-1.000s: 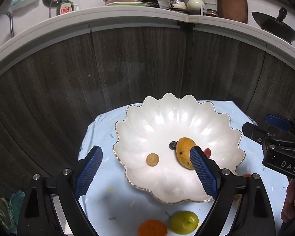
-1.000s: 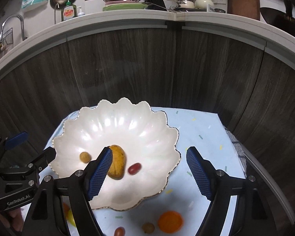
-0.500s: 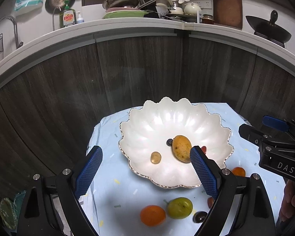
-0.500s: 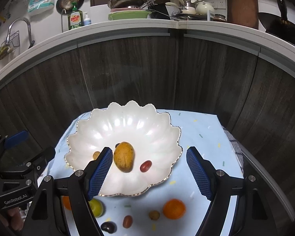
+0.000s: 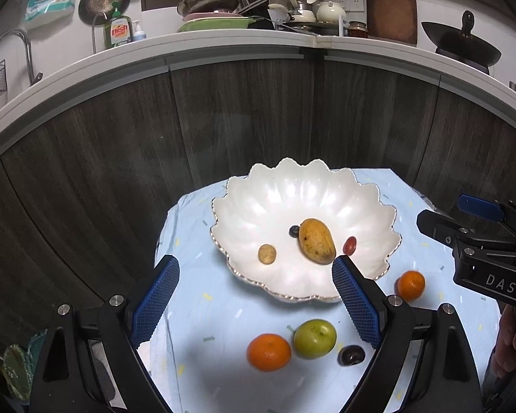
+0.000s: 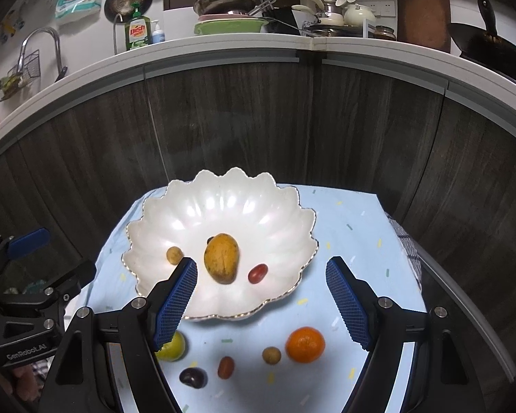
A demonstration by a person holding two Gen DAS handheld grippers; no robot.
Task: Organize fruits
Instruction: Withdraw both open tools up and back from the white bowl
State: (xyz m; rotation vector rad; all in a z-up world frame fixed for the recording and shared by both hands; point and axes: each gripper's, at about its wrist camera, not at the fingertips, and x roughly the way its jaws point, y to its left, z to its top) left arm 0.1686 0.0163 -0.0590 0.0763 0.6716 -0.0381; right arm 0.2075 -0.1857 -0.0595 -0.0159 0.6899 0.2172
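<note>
Plainly, the left claw [image 5: 254,275] and right claw [image 6: 261,282] both stood wide apart, holding and touching nothing, above the table [image 6: 354,241]. A mango [image 6: 222,258] lay in the white scalloped bowl [image 6: 223,206]; oranges [image 5: 268,351] sat outside. Readable writing: "DAS", "GenRobot.AI", and "Dish" on the soap bottle [image 6: 137,32].

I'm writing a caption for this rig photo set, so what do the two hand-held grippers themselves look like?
Both match: the left hand-held gripper and the right hand-held gripper have matte black angular frames with silver screw heads and two fingers faced with blue, grid-textured pads. Seen from the side, each body carries a blue lever on top and white lettering: "DAS" on the right one, "GenRobot.AI" on the left one. No cables or sleeves show.
</note>
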